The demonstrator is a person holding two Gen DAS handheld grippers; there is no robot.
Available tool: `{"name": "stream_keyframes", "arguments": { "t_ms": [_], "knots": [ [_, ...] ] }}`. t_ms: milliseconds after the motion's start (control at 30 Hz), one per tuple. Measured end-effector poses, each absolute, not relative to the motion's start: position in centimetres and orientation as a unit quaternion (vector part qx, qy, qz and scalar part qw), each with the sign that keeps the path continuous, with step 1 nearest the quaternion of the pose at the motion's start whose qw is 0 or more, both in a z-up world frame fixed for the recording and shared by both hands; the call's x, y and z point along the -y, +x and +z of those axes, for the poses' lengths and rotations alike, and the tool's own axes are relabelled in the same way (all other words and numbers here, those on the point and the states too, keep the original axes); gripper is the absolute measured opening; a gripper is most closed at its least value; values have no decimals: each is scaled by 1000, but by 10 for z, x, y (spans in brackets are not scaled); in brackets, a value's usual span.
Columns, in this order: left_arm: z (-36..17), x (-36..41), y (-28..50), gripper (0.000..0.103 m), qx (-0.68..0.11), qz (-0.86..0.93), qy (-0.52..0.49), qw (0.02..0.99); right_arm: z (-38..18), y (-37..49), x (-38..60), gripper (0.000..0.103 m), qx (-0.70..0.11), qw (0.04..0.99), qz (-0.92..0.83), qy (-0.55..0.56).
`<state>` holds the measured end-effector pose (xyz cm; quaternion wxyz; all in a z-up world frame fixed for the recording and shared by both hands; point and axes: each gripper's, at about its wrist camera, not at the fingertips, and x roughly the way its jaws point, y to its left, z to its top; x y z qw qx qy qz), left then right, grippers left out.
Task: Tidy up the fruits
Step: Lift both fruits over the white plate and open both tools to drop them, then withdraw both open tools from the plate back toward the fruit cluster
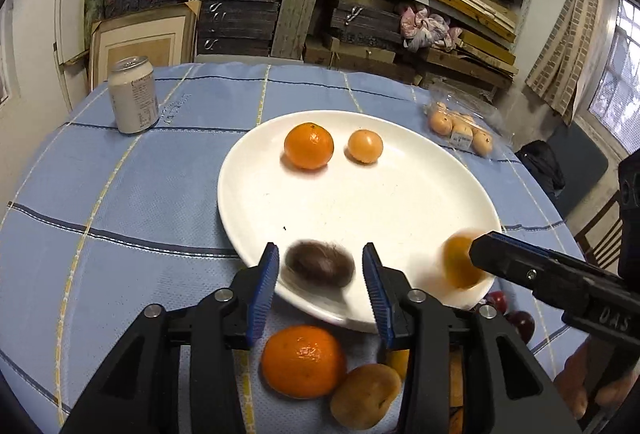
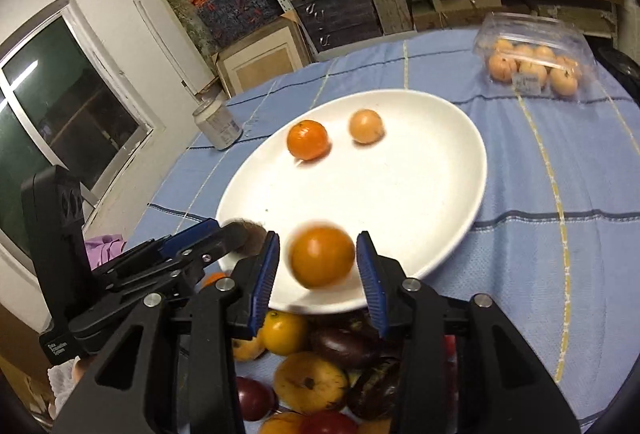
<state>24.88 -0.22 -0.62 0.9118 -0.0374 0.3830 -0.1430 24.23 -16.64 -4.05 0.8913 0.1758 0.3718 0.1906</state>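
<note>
A white plate point(image 1: 400, 202) sits on the blue cloth, also in the right wrist view point(image 2: 420, 194). At its far side lie an orange point(image 1: 309, 145) point(image 2: 307, 139) and a paler small fruit point(image 1: 365, 146) point(image 2: 365, 126). My left gripper point(image 1: 320, 274) is open; a blurred brown kiwi point(image 1: 321, 268) lies between its fingers, over the plate's near rim, apart from both pads. My right gripper point(image 2: 318, 262) is open; a blurred orange fruit point(image 2: 322, 257) point(image 1: 460, 262) sits between its fingers over the plate. Loose fruits point(image 2: 312, 374) lie on the cloth before the plate, including an orange point(image 1: 303, 361).
A white drink can point(image 1: 133, 95) stands at the far left of the table. A clear plastic box of small oranges point(image 2: 532, 66) sits at the far right. Shelves of stacked boards stand behind the table. A window is at the left in the right wrist view.
</note>
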Motion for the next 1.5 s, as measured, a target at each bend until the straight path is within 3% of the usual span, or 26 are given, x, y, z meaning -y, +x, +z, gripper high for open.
{"name": "stream_keyframes", "arguments": {
  "t_ms": [100, 333, 400, 600, 800, 933, 1100, 1500],
  "knots": [
    [-6, 1, 248, 53, -382, -146, -41, 912, -43, 241, 174, 41, -370, 890, 190, 186],
    [-6, -7, 226, 53, -370, -140, -23, 918, -37, 209, 194, 43, -347, 899, 185, 192],
    [-6, -15, 217, 53, -368, -137, -33, 919, -37, 194, 204, 51, -336, 901, 183, 205],
    [-13, -37, 181, 55, -368, -128, -51, 919, -52, 148, 226, 56, -325, 901, 170, 230],
    [-21, -44, 166, 60, -372, -108, -50, 920, -59, 114, 230, 70, -319, 906, 165, 222],
    [-21, -41, 165, 73, -367, -108, -52, 922, -61, 106, 227, 73, -319, 909, 160, 213],
    [-21, -39, 179, 75, -378, -131, -86, 913, -66, 112, 230, 74, -331, 905, 152, 220],
    [-33, -23, 206, 82, -400, -93, -41, 911, -70, 116, 236, 80, -341, 898, 141, 239]
  ]
}}
